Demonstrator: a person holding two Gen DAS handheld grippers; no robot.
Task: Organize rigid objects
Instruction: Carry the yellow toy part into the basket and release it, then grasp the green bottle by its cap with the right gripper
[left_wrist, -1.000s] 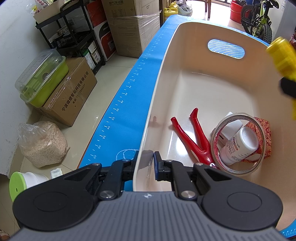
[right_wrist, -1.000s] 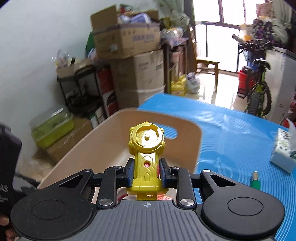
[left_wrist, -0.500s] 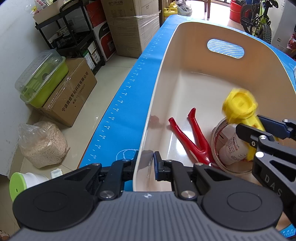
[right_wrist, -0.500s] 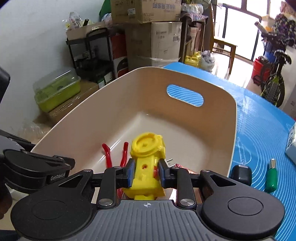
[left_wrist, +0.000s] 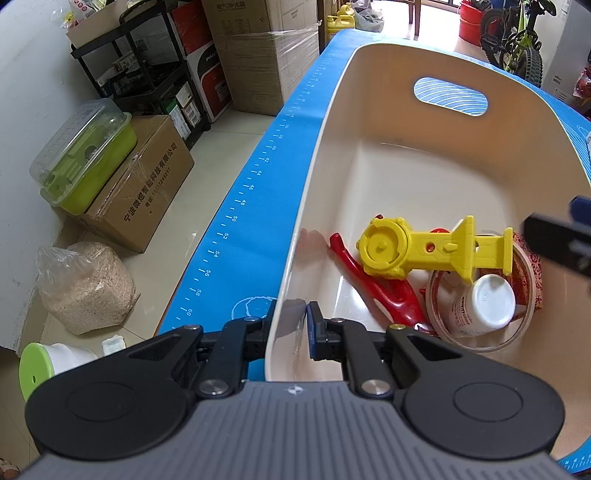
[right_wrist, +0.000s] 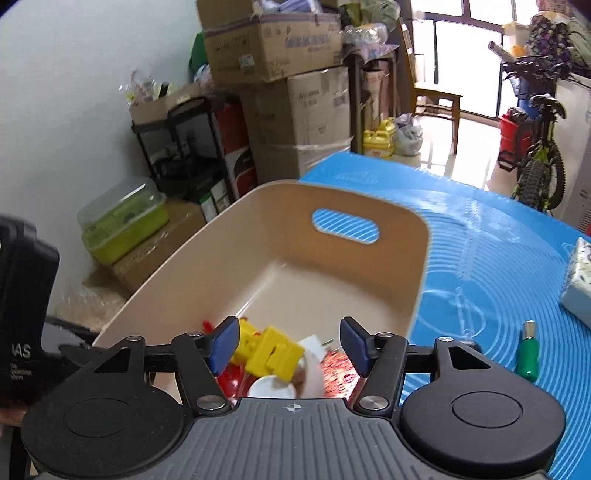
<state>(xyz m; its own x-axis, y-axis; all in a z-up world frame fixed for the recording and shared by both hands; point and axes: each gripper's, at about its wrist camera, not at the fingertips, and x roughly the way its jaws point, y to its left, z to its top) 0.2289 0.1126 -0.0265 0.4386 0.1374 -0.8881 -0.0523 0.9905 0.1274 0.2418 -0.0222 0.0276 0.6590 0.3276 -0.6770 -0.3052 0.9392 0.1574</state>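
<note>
Left gripper (left_wrist: 291, 325) is clamped on the near rim of the beige plastic bin (left_wrist: 332, 122) — one finger outside the wall, the other inside, pads pressed to it.

Right gripper (right_wrist: 288, 345) hangs above the bin's near end with its jaws opening; the blue pads stand well apart and touch nothing. The yellow toy launcher (left_wrist: 436, 251) shows between them only in line of sight — it lies down in the bin, released.

The launcher lies flat across the pile: round head toward the left wall, handle end reaching over the clear tape roll (left_wrist: 484, 328). Under the head is a red plastic tool (left_wrist: 384, 291) with two prongs. A white bottle (left_wrist: 484, 304) lies inside the tape ring, cap toward the camera. A red patterned packet (left_wrist: 532, 266) sits against the right side of the roll.

The far half of the bin floor is bare, handle cut-out in the far wall. The bin sits on a blue mat (right_wrist: 480, 240) with ruler marks along the edge. On the mat right of the bin: a green-handled small tool (right_wrist: 528, 350), and a tissue pack (right_wrist: 580, 284) further right. Part of the right gripper shows blurred at the right edge of the left wrist view.
</note>
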